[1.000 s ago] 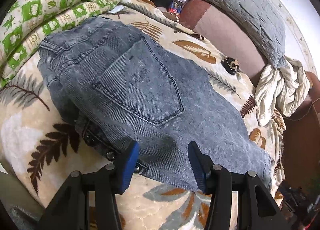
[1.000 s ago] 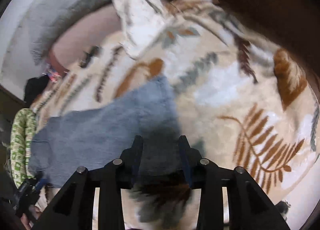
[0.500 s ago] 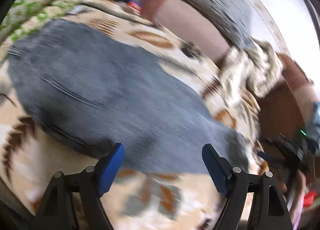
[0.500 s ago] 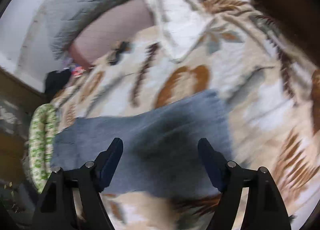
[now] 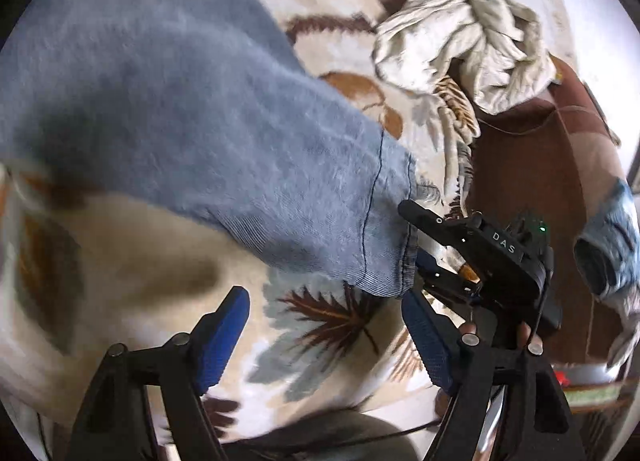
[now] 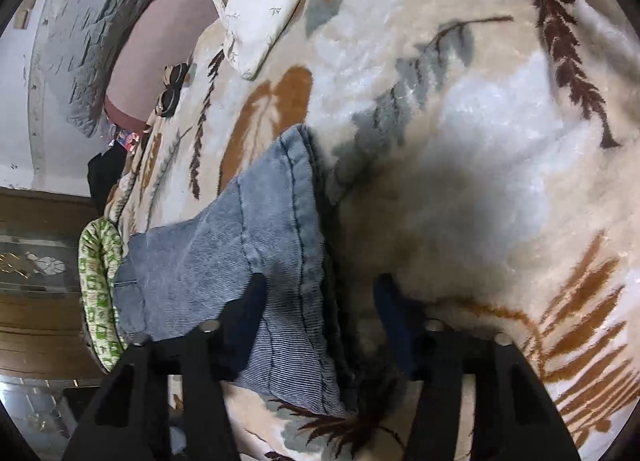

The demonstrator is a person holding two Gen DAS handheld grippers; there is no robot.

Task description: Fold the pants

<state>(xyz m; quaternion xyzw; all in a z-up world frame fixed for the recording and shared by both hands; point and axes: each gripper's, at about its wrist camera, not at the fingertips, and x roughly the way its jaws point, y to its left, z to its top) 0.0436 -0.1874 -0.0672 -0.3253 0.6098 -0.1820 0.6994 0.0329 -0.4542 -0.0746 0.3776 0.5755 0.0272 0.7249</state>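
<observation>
Because the jeans [image 5: 192, 109] lie flat on the leaf-print blanket [image 6: 460, 149], hem toward its near edge, I hold my left hand-held gripper [image 5: 326, 337] and right hand-held gripper [image 6: 320, 321] spread at that hem to lift it.

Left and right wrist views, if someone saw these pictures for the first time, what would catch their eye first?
The blue-grey jeans sprawl across a cream leaf-print blanket, their hemmed leg end nearest both cameras. The right gripper straddles that hem with jaws open, and the left gripper hovers open just short of it. A crumpled cream cloth lies beyond the jeans.
</observation>
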